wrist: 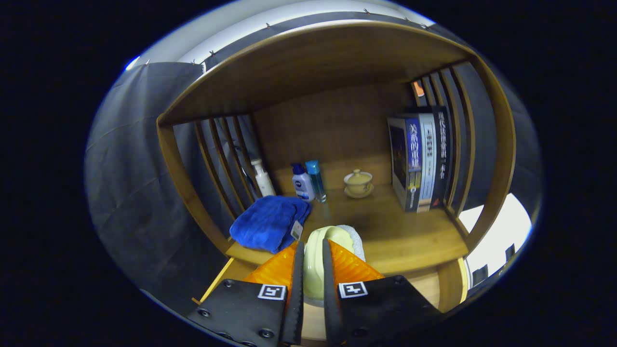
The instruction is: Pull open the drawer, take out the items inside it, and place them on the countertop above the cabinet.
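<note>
On the wooden table [400,231] inside the cabinet's slatted frame, a folded blue towel [267,222] lies at the left, just ahead of the claw's left finger, with a small tag at its near corner. Behind it stand a white pump bottle [263,177], a white-and-blue bottle [302,182] and a slim clear blue bottle [316,180], close together. The claw [312,270] is closed on a pale yellow sponge-like item [322,250], both fingers pressing its sides, holding it over the table's front edge. Farther back sits a lidded tea cup [358,182] on its saucer. At the right, several books [420,158] stand upright against the slats.
</note>
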{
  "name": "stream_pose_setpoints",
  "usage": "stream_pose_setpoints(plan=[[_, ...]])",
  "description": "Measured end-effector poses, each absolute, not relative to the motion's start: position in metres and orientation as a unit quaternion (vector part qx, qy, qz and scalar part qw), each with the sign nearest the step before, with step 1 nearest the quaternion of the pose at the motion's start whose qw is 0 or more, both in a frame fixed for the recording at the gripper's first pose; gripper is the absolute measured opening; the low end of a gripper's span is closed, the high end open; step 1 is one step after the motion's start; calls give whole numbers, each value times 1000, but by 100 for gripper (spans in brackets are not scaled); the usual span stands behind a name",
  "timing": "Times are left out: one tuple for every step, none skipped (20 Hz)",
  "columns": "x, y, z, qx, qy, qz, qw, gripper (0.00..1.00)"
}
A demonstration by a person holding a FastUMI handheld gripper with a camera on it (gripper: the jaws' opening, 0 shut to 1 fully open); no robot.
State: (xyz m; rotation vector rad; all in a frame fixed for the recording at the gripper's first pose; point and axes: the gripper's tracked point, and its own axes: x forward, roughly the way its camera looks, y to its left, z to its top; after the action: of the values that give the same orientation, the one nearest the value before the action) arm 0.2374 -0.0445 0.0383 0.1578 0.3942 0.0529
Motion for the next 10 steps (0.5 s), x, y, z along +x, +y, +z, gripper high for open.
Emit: stream_pose_setpoints(plan=[[248, -45, 40, 77, 193, 18, 978, 26], [258, -46, 37, 70, 194, 12, 978, 26], [270, -47, 33, 62, 194, 4, 979, 26], [283, -48, 27, 57, 193, -3, 980, 26], [296, -47, 18, 58, 193, -5, 979, 26], [307, -48, 7, 61, 197, -11, 978, 26], [316, -52, -4, 64, 203, -16, 977, 27], [321, -55, -16, 68, 214, -21, 974, 26], [325, -57, -28, 75, 224, -25, 971, 27], [330, -57, -36, 85, 228, -28, 969, 26]])
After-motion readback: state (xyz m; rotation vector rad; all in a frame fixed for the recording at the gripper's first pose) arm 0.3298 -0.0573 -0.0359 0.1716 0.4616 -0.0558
